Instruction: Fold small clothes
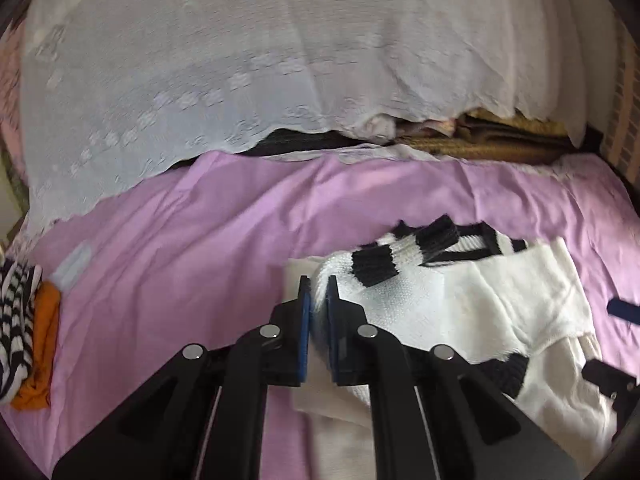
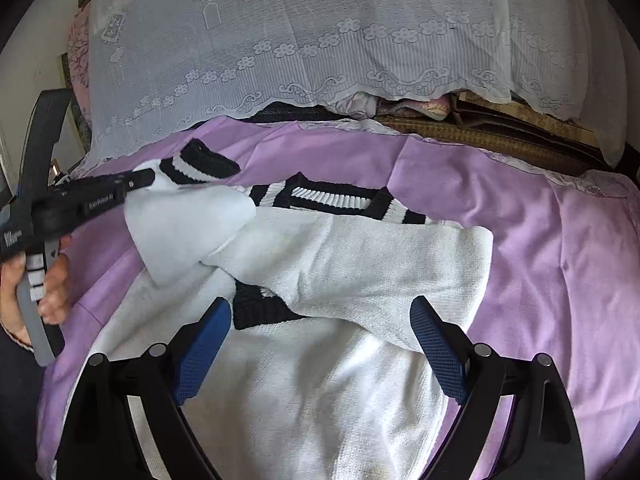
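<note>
A white knit sweater (image 2: 320, 380) with black-and-white striped neckline and cuffs lies on a purple sheet (image 2: 540, 260). Its right sleeve (image 2: 380, 264) is folded across the chest, the black cuff (image 2: 260, 314) near the middle. My left gripper (image 1: 319, 284) is shut on the left sleeve (image 1: 352, 276) and holds it lifted off the sheet; the striped cuff (image 1: 404, 254) hangs past the pads. From the right wrist view the left gripper (image 2: 148, 178) pinches that sleeve (image 2: 188, 220) at the far left. My right gripper (image 2: 320, 304) stands open over the sweater's body, holding nothing.
White lace cloth (image 1: 240, 60) drapes over a pile at the back, with brown woven mats (image 2: 500, 140) under it. A striped garment (image 1: 16, 320) and an orange one (image 1: 44, 340) lie at the sheet's left edge. A hand (image 2: 52, 280) grips the left tool's handle.
</note>
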A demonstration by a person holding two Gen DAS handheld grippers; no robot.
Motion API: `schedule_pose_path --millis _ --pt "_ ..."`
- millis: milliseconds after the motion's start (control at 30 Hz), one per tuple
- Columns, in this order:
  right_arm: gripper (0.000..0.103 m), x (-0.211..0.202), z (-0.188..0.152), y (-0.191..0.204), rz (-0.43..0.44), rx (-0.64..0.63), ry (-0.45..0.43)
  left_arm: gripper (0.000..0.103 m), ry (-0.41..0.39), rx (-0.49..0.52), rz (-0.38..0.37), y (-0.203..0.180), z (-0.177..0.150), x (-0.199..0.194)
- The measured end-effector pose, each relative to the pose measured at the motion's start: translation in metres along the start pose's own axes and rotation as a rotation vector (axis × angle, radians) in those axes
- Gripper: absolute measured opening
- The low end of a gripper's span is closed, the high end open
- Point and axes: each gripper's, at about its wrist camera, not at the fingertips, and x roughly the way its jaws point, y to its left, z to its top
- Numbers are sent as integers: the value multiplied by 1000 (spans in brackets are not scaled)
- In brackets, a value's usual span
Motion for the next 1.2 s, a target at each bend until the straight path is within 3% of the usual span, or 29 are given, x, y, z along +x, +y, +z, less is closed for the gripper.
schedule_pose_path --millis 67,200,233,333,433,500,533,567,600,733,833,900,967,1033,1100,1133,1200 --pt "91 15 6 27 21 -88 28 7 47 -222 59 75 -1 7" --pt "85 61 22 78 -8 -254 108 7 108 -371 317 161 -31 12" --pt "79 74 26 88 -18 -283 131 7 120 -407 328 173 -35 12" --pt "74 107 34 103 6 -291 201 7 110 -493 301 193 -37 7" --pt "70 129 34 117 -24 -333 224 7 112 -458 306 185 -39 8" --pt "32 126 39 113 -34 -310 198 11 114 -428 318 175 -39 10" --pt "12 119 46 101 -17 -249 186 22 112 -413 318 173 -37 12" --pt "11 109 53 82 12 -172 156 33 110 -399 318 170 -35 13" --pt "11 96 59 59 9 -106 115 37 103 -390 320 167 -34 11" --pt "11 34 54 -81 -152 191 -41 46 56 -381 287 159 -29 -2" --pt "10 -28 16 -206 -368 448 -100 60 28 -343 285 146 -27 -5" --pt "11 -64 -22 -276 -528 597 -100 61 36 -301 292 134 -28 0" --pt "12 -83 -67 -329 -585 728 -45 63 59 -277 291 125 -32 9" --pt "18 -96 -109 -361 -576 883 -42 64 94 -269 302 121 -38 18" --pt "21 -107 -125 -367 -589 965 -93 64 111 -267 291 118 -41 21" --pt "22 -106 -118 -360 -570 949 -113 64 107 -267 269 116 -42 19" --pt "22 -99 -88 -324 -507 790 -149 64 71 -254 197 107 -39 10"
